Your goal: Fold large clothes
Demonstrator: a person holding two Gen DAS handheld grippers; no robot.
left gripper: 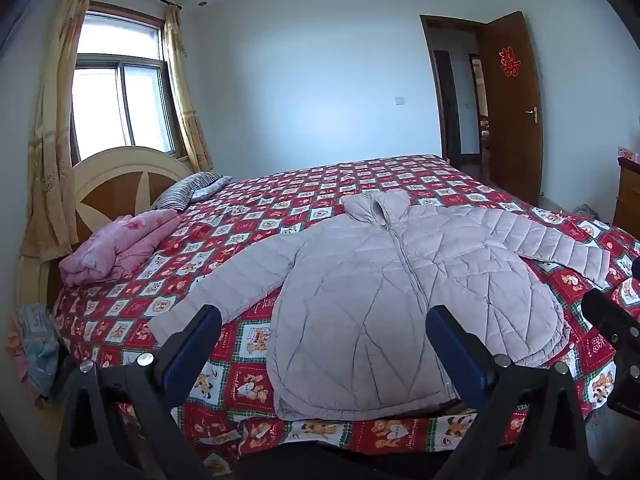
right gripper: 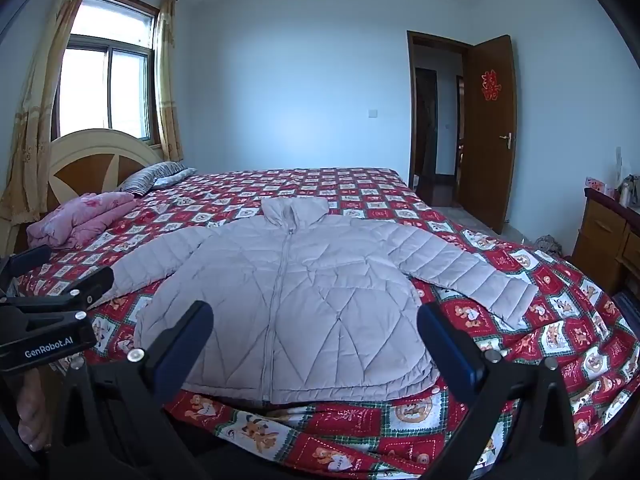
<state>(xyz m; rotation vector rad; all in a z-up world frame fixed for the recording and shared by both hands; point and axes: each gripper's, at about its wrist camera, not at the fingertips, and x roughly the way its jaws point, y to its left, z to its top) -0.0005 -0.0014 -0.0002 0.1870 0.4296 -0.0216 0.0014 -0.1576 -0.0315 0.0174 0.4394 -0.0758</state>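
Observation:
A pale lilac quilted jacket (left gripper: 384,288) lies flat and zipped on the bed, collar toward the far side, both sleeves spread out; it also shows in the right wrist view (right gripper: 288,292). My left gripper (left gripper: 324,320) is open and empty, held above the jacket's near hem at its left half. My right gripper (right gripper: 316,316) is open and empty, held above the near hem around the zip. The left gripper's body (right gripper: 52,312) shows at the left edge of the right wrist view, and the right gripper's body (left gripper: 616,328) at the right edge of the left wrist view.
The bed has a red patterned cover (left gripper: 248,232) and a wooden headboard (left gripper: 116,184) at the left. A folded pink quilt (left gripper: 120,244) and a striped pillow (left gripper: 188,190) lie near the headboard. An open door (right gripper: 488,128) and a wooden cabinet (right gripper: 608,236) stand at the right.

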